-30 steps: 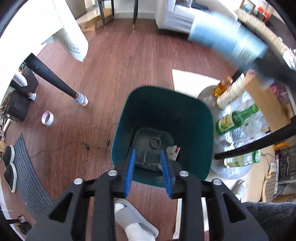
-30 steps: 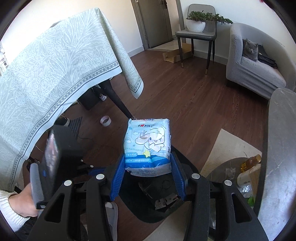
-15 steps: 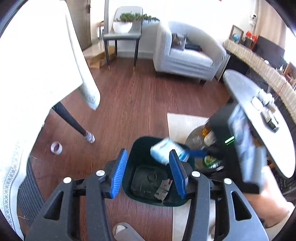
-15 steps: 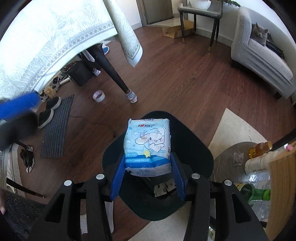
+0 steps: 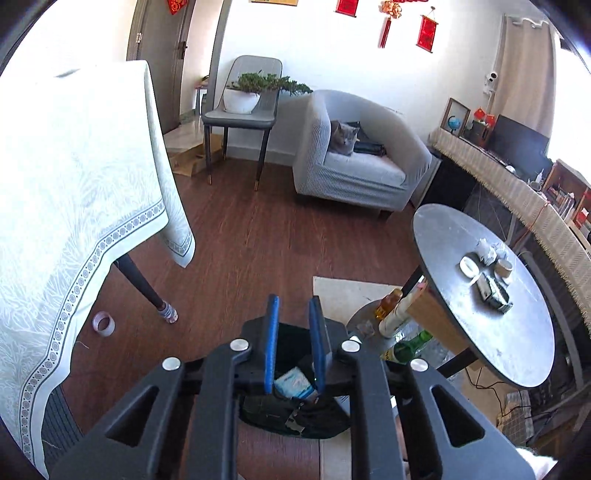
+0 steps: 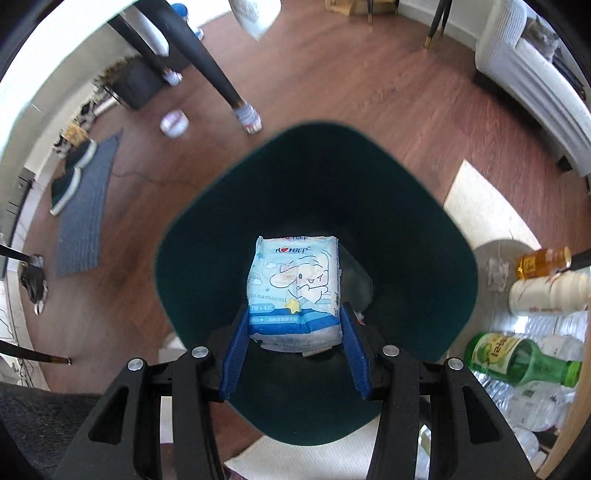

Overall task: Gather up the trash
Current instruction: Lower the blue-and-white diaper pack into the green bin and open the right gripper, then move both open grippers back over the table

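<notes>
Two blue pads (image 6: 236, 350) of the right gripper (image 6: 293, 354) hold a tissue pack (image 6: 293, 288) over the green bin (image 6: 424, 229), ready for dropping it inside. Its label reads "Cinnamoroll". The left gripper (image 5: 294, 347) holds nothing; its jaws are narrow after just closing, above the bin.

A grey cat (image 5: 344, 137) sits in a pale armchair (image 5: 362, 166) beside a chair (image 5: 240, 118) bearing a potted plant (image 5: 255, 90). A patterned tablecloth (image 5: 74, 206) hangs at left, a roll of tape (image 5: 103, 323) on the wooden floor (image 5: 266, 240). Small items rest on a round bench (image 5: 517, 332); red decorations (image 5: 426, 31) hang on the wall.
</notes>
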Motion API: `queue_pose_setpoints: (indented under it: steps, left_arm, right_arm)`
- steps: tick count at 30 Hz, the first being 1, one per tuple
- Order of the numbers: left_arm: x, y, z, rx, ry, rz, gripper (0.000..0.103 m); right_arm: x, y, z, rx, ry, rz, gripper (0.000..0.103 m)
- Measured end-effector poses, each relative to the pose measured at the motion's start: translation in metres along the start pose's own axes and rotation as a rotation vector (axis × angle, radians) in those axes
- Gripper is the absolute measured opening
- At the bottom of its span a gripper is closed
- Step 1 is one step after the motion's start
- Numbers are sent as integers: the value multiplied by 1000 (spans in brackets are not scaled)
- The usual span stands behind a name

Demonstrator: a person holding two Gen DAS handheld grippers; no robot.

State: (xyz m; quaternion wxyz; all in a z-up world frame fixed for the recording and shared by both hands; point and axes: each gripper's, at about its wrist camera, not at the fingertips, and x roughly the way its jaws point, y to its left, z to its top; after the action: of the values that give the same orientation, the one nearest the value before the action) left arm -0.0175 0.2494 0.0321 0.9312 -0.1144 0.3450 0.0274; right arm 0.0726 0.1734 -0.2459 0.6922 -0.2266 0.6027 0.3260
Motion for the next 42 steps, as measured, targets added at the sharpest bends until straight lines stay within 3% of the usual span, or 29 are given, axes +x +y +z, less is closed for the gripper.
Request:
queue_pose_setpoints:
  steps: [4, 9, 14, 22, 24, 31, 37, 42]
  left_arm:
    - [-6, -2, 6, -14, -15, -21, 18]
    - [-14, -10, 10, 13, -43, -10, 18]
    - [-19, -12, 12, 9, -64, -15, 31]
    - [-27, -29, 18, 33, -120, -27, 48]
    - [-30, -33, 21, 27, -139, -28, 51]
    - [-51, -47, 32, 29, -240, -30, 54]
    - [-55, -55, 37, 56, -266, -19, 54]
    - [-50, -59, 40, 18, -275, -39, 55]
  right_arm:
    - [15, 0, -9, -4, 44, -37, 51]
    - [13, -3, -12, -5, 32, -39, 55]
    - [4, -7, -13, -6, 8, -38, 56]
    - [-56, 0, -9, -54, -160, -4, 55]
    - [-72, 1, -8, -65, -201, 9, 50]
    - [-141, 2, -8, -86, -374, 24, 44]
    - [-199, -11, -23, -66, -515, -21, 42]
    - [-235, -38, -42, 9, -622, -64, 42]
